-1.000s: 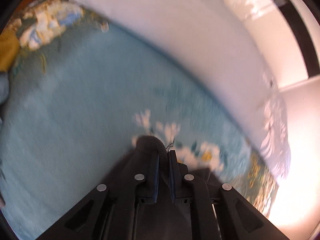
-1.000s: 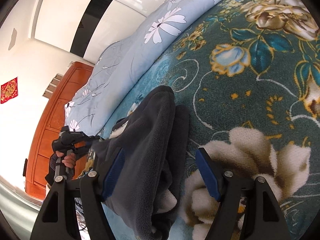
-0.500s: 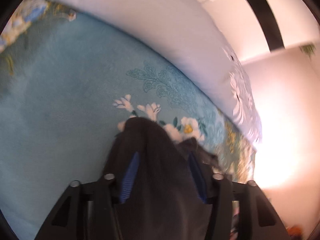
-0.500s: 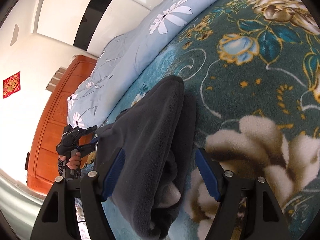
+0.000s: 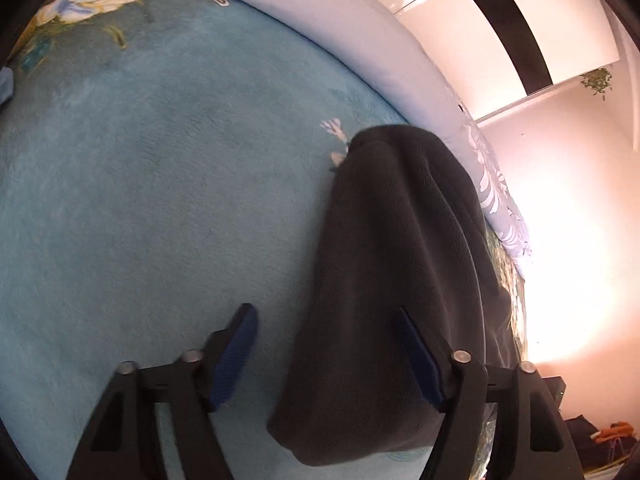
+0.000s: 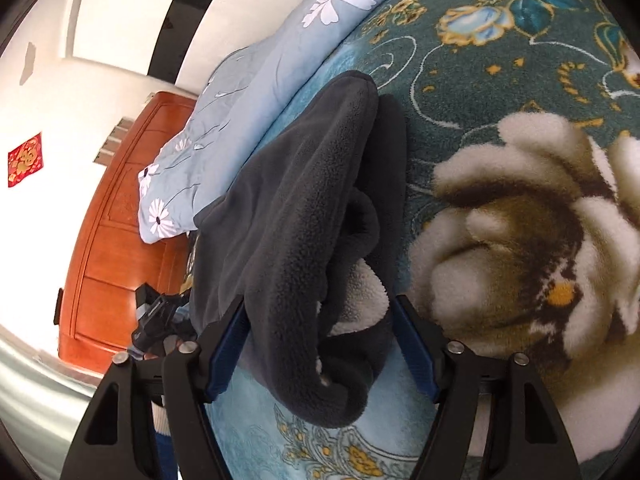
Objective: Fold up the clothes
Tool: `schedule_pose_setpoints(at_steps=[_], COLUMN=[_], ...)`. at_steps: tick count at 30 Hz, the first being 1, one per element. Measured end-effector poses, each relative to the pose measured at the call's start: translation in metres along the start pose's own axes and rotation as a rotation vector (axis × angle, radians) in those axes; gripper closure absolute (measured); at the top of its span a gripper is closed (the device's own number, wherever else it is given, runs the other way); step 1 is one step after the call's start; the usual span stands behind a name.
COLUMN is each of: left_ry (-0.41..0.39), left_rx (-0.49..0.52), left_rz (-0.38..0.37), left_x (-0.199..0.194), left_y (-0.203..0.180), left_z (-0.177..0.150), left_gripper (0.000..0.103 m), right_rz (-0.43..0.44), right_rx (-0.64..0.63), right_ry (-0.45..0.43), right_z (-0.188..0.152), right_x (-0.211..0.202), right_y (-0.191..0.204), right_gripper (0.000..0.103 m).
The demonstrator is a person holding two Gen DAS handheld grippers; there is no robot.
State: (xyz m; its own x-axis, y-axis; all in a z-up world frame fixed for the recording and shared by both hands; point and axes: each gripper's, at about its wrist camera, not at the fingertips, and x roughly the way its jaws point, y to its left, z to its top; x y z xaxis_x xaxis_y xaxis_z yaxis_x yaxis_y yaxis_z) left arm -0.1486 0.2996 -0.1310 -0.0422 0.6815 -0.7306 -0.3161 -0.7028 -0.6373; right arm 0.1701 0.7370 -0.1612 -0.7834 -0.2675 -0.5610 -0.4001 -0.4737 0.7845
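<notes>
A dark grey fleece garment (image 5: 392,280) lies folded into a long narrow bundle on the teal floral bedspread (image 5: 160,200). My left gripper (image 5: 324,352) is open, its right finger against the bundle's near end, its left finger over bare bedspread. In the right wrist view the same garment (image 6: 304,216) shows its pale fleecy lining at the near end. My right gripper (image 6: 320,340) is open with the bundle's end lying between its fingers. The left gripper (image 6: 156,316) also shows there, at the bundle's far left side.
A light blue floral duvet (image 6: 280,72) runs along the far side of the bed, also in the left wrist view (image 5: 360,40). An orange-brown wooden headboard (image 6: 120,220) and white walls stand behind. A big cream flower pattern (image 6: 520,232) covers the bedspread at right.
My left gripper was shut on the garment's edge, then opened and let it go; the garment now lies flat on the bed. My right gripper stayed open and moved closer around the bundle's end.
</notes>
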Motion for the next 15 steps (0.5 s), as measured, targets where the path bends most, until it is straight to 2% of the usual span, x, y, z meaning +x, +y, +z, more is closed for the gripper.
schedule_pose_setpoints(at_steps=[1, 2, 3, 5, 8, 12, 15], left_ry=[-0.001, -0.013, -0.026, -0.049, -0.065, -0.047, -0.023], left_rx=[-0.015, -0.027, -0.038, -0.036, -0.02, 0.021, 0.061], left_rz=[-0.009, -0.003, 0.004, 0.015, -0.008, -0.034, -0.068], left_x=[-0.002, -0.008, -0.014, -0.019, -0.056, -0.093, -0.113], left_y=[-0.003, -0.005, -0.008, -0.021, -0.023, -0.023, -0.02], left_z=[-0.004, -0.008, -0.012, -0.025, -0.046, -0.092, -0.128], left_gripper=[0.073, 0.08, 0.092, 0.092, 0.092, 0.093, 0.093], right_rz=[0.004, 0.006, 0.002, -0.005, -0.001, 0.003, 0.038], right_rx=[0.012, 0.024, 0.028, 0.023, -0.004, -0.021, -0.005], right_ry=[-0.007, -0.015, -0.022, -0.032, -0.025, -0.01, -0.005], right_z=[-0.001, -0.003, -0.005, -0.012, -0.028, -0.059, -0.092], right_x=[-0.002, -0.004, -0.008, -0.016, -0.031, -0.06, -0.09], right_y=[0.002, 0.003, 0.006, 0.014, 0.024, 0.03, 0.024], right_gripper=[0.055, 0.06, 0.064, 0.066, 0.067, 0.067, 0.067])
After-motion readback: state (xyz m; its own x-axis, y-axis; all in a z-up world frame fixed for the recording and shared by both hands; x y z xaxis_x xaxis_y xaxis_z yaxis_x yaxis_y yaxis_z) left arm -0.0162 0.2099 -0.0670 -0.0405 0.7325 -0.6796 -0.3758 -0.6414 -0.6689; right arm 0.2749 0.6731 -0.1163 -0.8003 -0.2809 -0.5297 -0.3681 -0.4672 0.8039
